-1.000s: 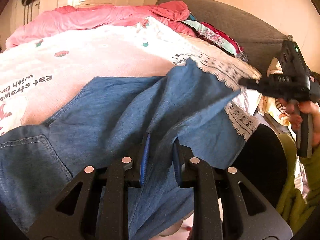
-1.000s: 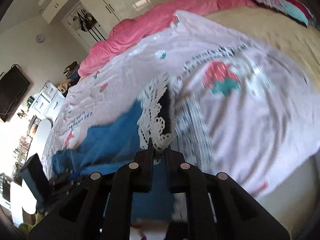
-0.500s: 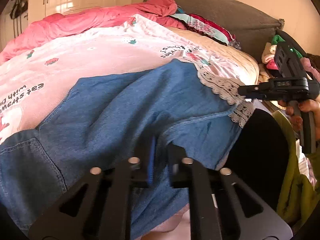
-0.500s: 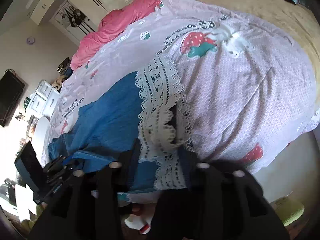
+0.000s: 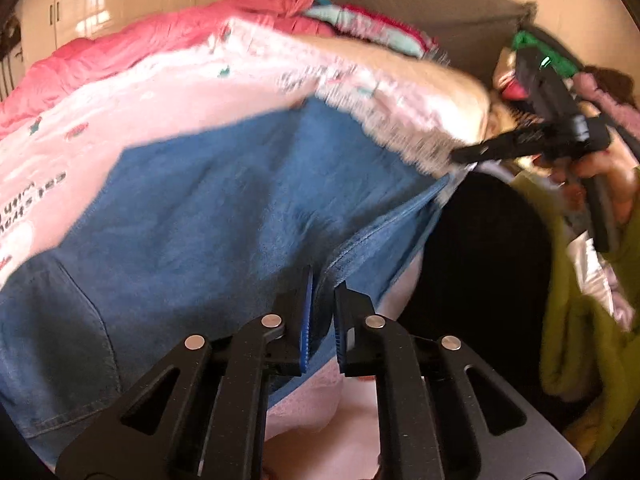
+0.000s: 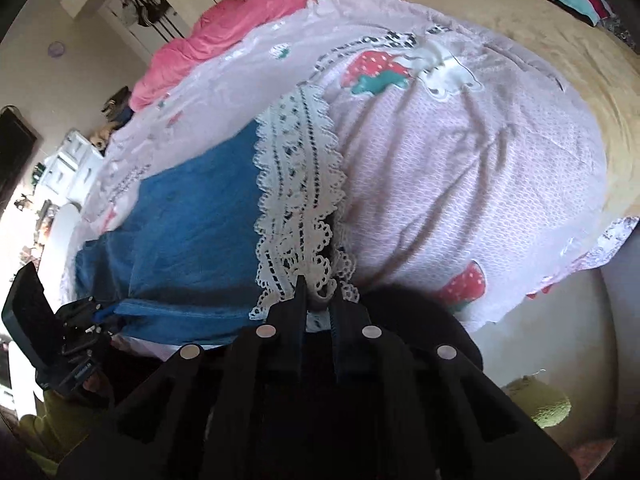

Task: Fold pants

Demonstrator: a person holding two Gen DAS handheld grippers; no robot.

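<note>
Your left tongs (image 5: 320, 312) pinch the blue denim pants (image 5: 208, 216) at a seam; your right tongs (image 6: 318, 304) are closing on the white lace hem (image 6: 296, 184) — two holds keeping the leg spread flat across the pink strawberry-print bedspread (image 6: 460, 168).

left gripper (image 5: 320, 312): black linkage fingers, blue ribbed pads, silver rivets | right gripper (image 6: 318, 304): same black frame, silver rivets | sleeve (image 5: 592, 340): lime-green fabric
</note>
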